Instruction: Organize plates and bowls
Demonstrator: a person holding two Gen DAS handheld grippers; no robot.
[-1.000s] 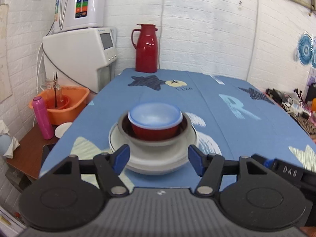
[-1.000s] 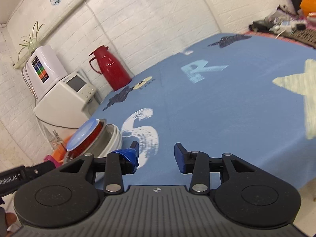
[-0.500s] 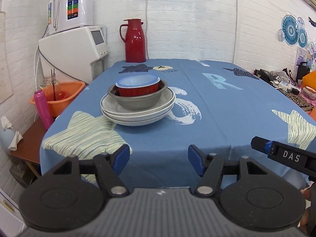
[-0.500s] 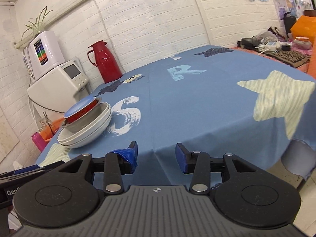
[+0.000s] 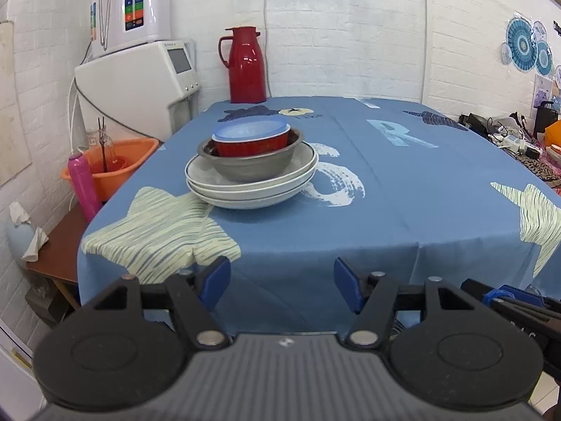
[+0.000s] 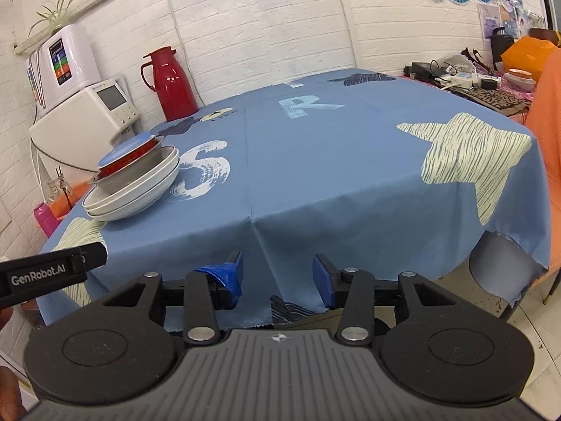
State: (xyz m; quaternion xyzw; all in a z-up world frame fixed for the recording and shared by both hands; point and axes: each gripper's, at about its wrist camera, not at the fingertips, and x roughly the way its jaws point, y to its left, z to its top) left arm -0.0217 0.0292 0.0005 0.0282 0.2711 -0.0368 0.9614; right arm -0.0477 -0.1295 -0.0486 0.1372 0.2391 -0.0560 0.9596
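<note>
Both my left tool and right tool hang released and empty near the counter edge, the plates and bowls apparently all nested, so little seems left.

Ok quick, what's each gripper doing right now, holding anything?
Left gripper: open, holding nothing.
Right gripper: open, holding nothing.
</note>
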